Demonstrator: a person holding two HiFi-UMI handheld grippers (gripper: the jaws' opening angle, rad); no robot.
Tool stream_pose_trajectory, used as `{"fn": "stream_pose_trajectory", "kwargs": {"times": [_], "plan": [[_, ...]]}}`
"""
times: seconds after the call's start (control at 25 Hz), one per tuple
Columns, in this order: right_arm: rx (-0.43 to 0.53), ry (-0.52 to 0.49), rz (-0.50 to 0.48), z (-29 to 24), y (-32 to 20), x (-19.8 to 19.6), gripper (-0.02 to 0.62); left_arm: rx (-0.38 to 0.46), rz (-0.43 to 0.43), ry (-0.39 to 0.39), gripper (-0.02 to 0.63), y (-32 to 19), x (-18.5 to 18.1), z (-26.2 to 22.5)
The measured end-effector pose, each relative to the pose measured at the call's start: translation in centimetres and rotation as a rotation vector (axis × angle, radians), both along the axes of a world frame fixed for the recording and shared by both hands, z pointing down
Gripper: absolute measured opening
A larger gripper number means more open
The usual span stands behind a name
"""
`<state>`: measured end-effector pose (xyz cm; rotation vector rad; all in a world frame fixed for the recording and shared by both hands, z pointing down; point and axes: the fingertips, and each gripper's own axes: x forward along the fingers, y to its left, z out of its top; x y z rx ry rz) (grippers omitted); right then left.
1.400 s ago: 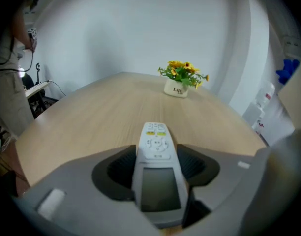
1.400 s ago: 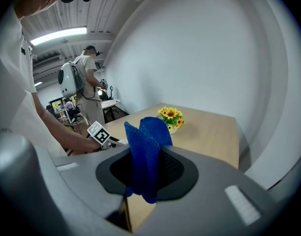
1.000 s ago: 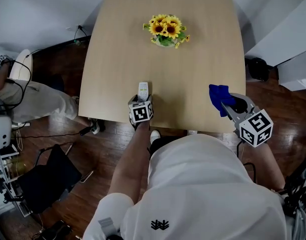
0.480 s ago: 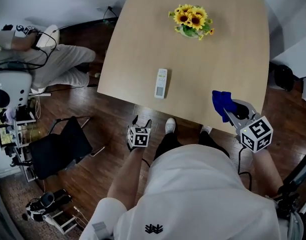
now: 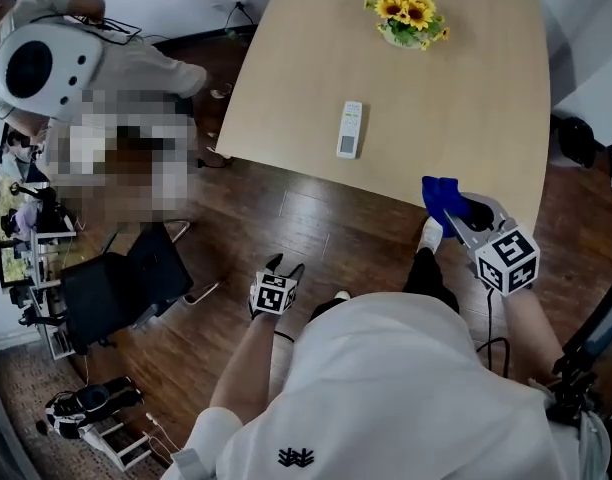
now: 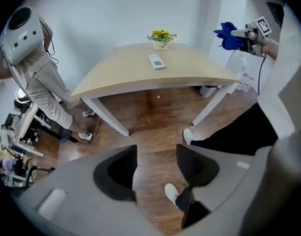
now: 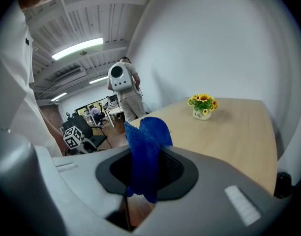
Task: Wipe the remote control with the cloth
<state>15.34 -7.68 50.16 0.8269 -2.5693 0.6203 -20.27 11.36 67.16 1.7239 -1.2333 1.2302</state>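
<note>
Cloth [image 7: 146, 146]: soft, limp, pinched in closed right gripper [image 7: 150, 171]. Left gripper [image 6: 156, 166]: empty, jaws closing. Remote [image 5: 350, 129]: judged rigid, light, slippery; best steadied by 1 end.

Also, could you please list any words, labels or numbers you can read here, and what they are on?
Nothing reads clearly.
Flower pot: dark print, too small to read.
Remote control: any markings too small.
White shirt: a black emblem, no letters.
Marker cubes: square patterns, no letters.
</note>
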Motion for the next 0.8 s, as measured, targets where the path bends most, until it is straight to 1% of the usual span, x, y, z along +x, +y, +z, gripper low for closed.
{"fn": "stream_pose_trajectory", "kwargs": {"times": [0.12, 0.16, 0.2, 0.28, 0.32, 0.36, 0.44, 0.52, 0.6, 0.64, 0.76, 0.8], "plan": [[0.06, 0.046, 0.061, -0.5, 3.8, -1.4, 0.086, 0.122, 0.136, 0.082, 0.266, -0.9, 1.1, -0.1], [0.086, 0.063, 0.093, -0.7, 5.5, -1.9, 0.084, 0.16, 0.175, 0.111, 0.25, -0.7, 1.2, -0.1], [0.109, 0.081, 0.124, -0.9, 7.6, -2.5, 0.085, 0.187, 0.196, 0.15, 0.244, 0.2, 1.3, -0.1], [0.128, 0.107, 0.184, -0.7, 12.6, -4.2, 0.086, 0.211, 0.188, 0.247, 0.238, 3.1, 1.1, -0.1], [0.119, 0.106, 0.216, -0.4, 15.2, -5.3, 0.086, 0.211, 0.182, 0.279, 0.238, 4.6, 0.6, 0.3], [0.099, 0.096, 0.245, 0.0, 17.9, -6.6, 0.084, 0.206, 0.182, 0.285, 0.236, 6.2, -0.3, 0.8], [0.052, 0.075, 0.27, 0.6, 23.7, -9.4, 0.085, 0.18, 0.182, 0.256, 0.236, 10.7, -3.2, 2.0], [0.042, 0.088, 0.27, 0.2, 28.0, -11.0, 0.084, 0.146, 0.15, 0.247, 0.218, 15.5, -6.1, 3.0], [0.064, 0.108, 0.279, -1.1, 29.7, -11.2, 0.085, 0.088, 0.116, 0.24, 0.216, 19.5, -9.1, 4.5], [0.08, 0.113, 0.288, -1.8, 30.1, -11.0, 0.085, 0.044, 0.113, 0.215, 0.218, 21.4, -10.8, 5.8], [0.124, 0.131, 0.311, -3.4, 31.3, -10.1, 0.086, -0.114, 0.128, 0.096, 0.218, 28.1, -15.9, 10.8], [0.137, 0.137, 0.316, -4.0, 31.7, -9.6, 0.084, -0.15, 0.119, 0.073, 0.218, 29.9, -16.8, 11.6]]}}
